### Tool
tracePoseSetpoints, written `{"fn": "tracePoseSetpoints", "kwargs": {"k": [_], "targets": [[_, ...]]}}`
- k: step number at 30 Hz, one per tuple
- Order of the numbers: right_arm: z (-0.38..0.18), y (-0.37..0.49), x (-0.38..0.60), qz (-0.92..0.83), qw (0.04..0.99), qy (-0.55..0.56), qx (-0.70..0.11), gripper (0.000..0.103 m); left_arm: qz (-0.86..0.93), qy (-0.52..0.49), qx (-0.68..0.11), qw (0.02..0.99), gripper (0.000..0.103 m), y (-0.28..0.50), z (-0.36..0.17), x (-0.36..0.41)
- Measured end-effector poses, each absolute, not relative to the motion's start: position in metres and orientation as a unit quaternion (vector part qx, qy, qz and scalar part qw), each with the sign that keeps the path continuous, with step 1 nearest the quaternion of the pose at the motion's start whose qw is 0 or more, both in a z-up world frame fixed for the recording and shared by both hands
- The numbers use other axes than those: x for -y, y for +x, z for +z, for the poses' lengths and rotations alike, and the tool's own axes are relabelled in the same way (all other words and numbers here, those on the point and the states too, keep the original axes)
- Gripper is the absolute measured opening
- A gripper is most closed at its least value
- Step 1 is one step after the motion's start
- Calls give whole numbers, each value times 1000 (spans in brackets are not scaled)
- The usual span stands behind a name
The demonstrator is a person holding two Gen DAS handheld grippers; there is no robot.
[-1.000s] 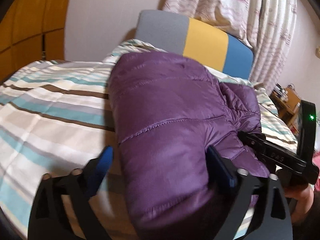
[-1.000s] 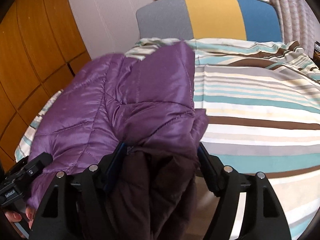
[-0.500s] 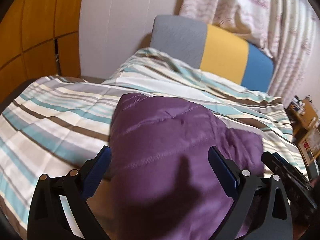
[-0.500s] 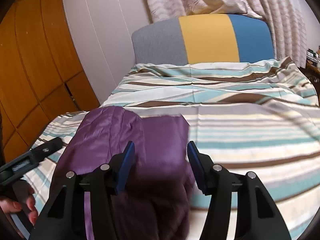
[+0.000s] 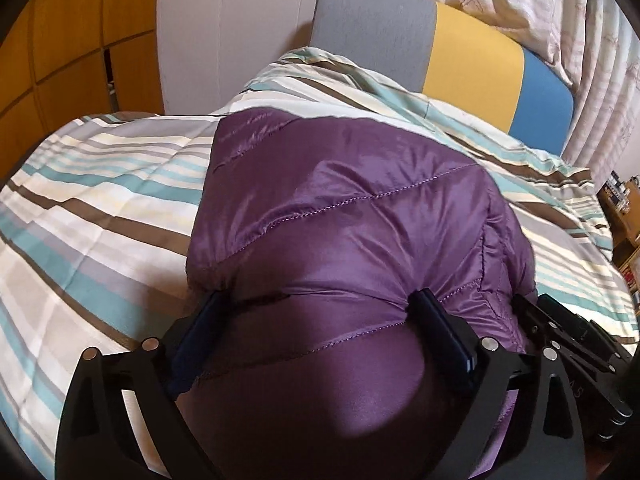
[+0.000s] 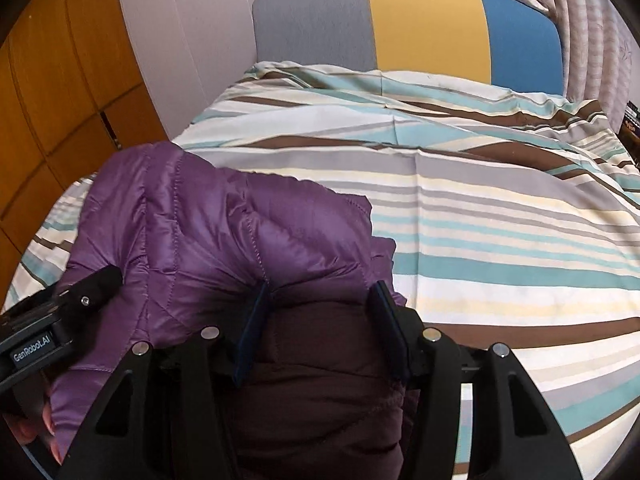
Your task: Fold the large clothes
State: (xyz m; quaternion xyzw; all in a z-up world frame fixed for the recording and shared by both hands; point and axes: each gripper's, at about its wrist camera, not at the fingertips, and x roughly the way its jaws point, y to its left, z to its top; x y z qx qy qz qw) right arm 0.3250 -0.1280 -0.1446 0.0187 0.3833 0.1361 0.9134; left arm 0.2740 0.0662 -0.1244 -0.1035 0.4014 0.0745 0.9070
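A puffy purple quilted jacket [image 5: 340,208] lies bunched on the striped bed cover [image 5: 100,208]. My left gripper [image 5: 320,300] stands wide at the jacket's near edge. The padded bulk fills the gap and puckers at both blue pads. My right gripper [image 6: 320,292] is shut on a thick fold of the jacket [image 6: 208,232], with the dark lining squeezed between its pads. The two grippers sit side by side. The left gripper's body [image 6: 80,296] shows in the right wrist view, and the right one's body [image 5: 560,340] shows in the left wrist view.
The striped cover [image 6: 500,220] spreads to the right of the jacket. A grey, yellow and blue headboard [image 6: 420,28] stands at the far end. Wooden cabinet doors [image 6: 48,100] line the left, curtains [image 5: 580,20] and a cluttered shelf [image 5: 620,208] the right. A hand [image 6: 36,420] holds the left gripper.
The jacket was held up high in front of the headboard and has come down onto the bed. The right jaws narrowed onto the fold. Both grippers shifted across the bed.
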Motion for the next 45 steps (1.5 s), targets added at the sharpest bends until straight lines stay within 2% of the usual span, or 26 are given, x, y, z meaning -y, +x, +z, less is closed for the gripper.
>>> {"fn": "tracePoseSetpoints", "kwargs": {"k": [9, 12, 14, 21, 25, 30, 33, 35, 45], "targets": [[-160, 330, 127, 129, 920, 9, -369, 53, 82, -97, -391, 912, 95, 273, -129, -64], [-156, 324, 130, 129, 922, 7, -365, 58, 77, -95, -383, 915, 96, 263, -120, -64], [-148, 312, 138, 128, 926, 11, -355, 67, 69, -101, -373, 920, 98, 246, -111, -65], [-130, 248, 159, 144, 936, 29, -320, 68, 52, -135, -340, 929, 100, 176, -117, -68], [-145, 248, 150, 139, 931, 8, -336, 69, 52, -133, -347, 927, 100, 175, -131, -64], [-140, 246, 157, 142, 926, 39, -349, 71, 43, -119, -364, 923, 100, 172, -120, -62], [-129, 231, 162, 144, 928, 51, -341, 75, 40, -114, -364, 924, 100, 159, -111, -58], [-125, 217, 163, 152, 927, 54, -339, 83, 53, -107, -359, 926, 100, 146, -107, -56], [-115, 156, 167, 173, 917, 52, -357, 91, 59, -96, -350, 930, 100, 84, -98, -58]]}}
